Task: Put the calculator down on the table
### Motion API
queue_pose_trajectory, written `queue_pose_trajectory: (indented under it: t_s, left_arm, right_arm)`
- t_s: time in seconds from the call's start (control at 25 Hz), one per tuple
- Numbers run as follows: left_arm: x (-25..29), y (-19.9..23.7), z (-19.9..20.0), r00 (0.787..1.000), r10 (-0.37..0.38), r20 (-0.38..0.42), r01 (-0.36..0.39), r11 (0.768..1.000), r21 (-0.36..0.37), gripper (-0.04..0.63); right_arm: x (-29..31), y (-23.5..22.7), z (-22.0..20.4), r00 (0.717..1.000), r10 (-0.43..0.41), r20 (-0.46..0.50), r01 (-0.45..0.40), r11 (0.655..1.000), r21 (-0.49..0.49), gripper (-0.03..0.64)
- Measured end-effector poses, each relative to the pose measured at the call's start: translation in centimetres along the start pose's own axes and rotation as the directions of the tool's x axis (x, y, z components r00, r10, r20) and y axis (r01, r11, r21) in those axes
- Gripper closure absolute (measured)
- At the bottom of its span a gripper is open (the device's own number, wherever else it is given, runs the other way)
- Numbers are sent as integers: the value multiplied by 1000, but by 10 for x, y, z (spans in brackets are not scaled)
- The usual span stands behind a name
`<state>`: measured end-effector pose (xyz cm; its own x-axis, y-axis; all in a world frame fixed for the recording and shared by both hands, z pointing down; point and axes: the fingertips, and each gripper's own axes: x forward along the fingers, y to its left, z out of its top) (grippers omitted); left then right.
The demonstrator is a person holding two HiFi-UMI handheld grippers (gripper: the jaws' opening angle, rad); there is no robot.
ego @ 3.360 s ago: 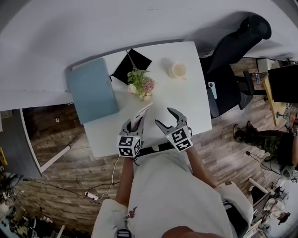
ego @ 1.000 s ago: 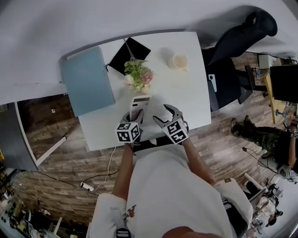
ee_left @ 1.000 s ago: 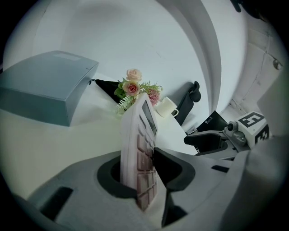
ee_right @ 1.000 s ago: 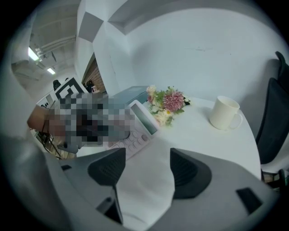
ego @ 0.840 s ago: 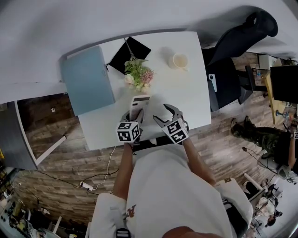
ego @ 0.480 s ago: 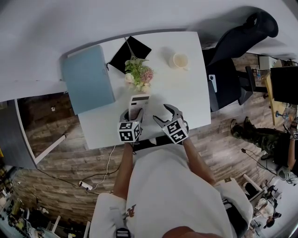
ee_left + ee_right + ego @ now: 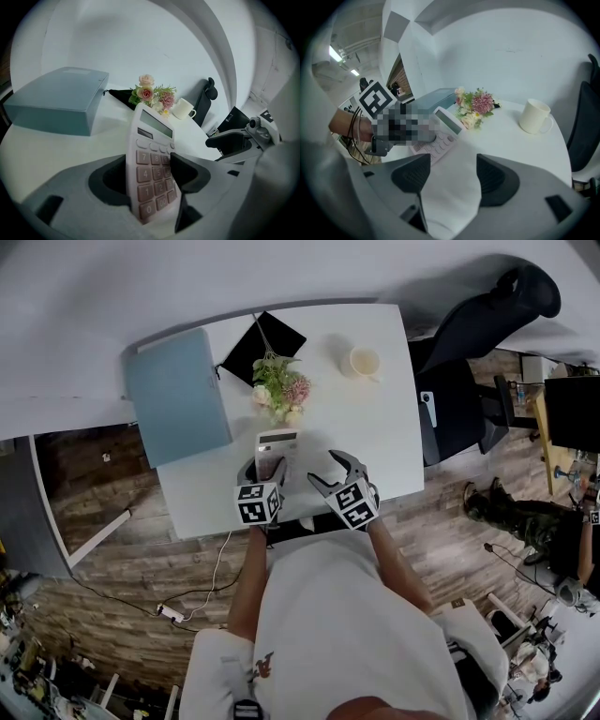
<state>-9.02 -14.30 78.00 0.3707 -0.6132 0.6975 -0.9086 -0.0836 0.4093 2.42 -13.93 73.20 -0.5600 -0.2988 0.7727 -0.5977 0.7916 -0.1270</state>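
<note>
The person wears a white shirt (image 7: 347, 615) with short sleeves and light trousers (image 7: 220, 676) with a small dark red print. The left gripper (image 7: 265, 468) and the right gripper (image 7: 330, 472) have grey, curved plastic bodies. Behind its jaws each one carries a cube (image 7: 256, 506) with black and white square markers. The inner pads (image 7: 185, 171) are dark.

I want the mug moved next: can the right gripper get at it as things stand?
Probably yes. The right gripper is open and empty, and only bare table lies between it and the mug; the flowers stand off to the side.
</note>
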Motion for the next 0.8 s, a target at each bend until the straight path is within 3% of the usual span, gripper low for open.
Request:
queue_pose_trajectory:
  t_s: [0.44, 0.8]
  left_arm:
    - [1, 15, -6, 998, 68, -3, -68, 998, 15, 267]
    - [0, 17, -7, 998, 66, 0, -65, 997, 35, 262]
  right_arm:
    - [3, 4, 1, 1000, 4, 9, -5, 1000, 6, 305]
    - [4, 9, 5, 1000, 0, 11, 0, 1000, 0, 305]
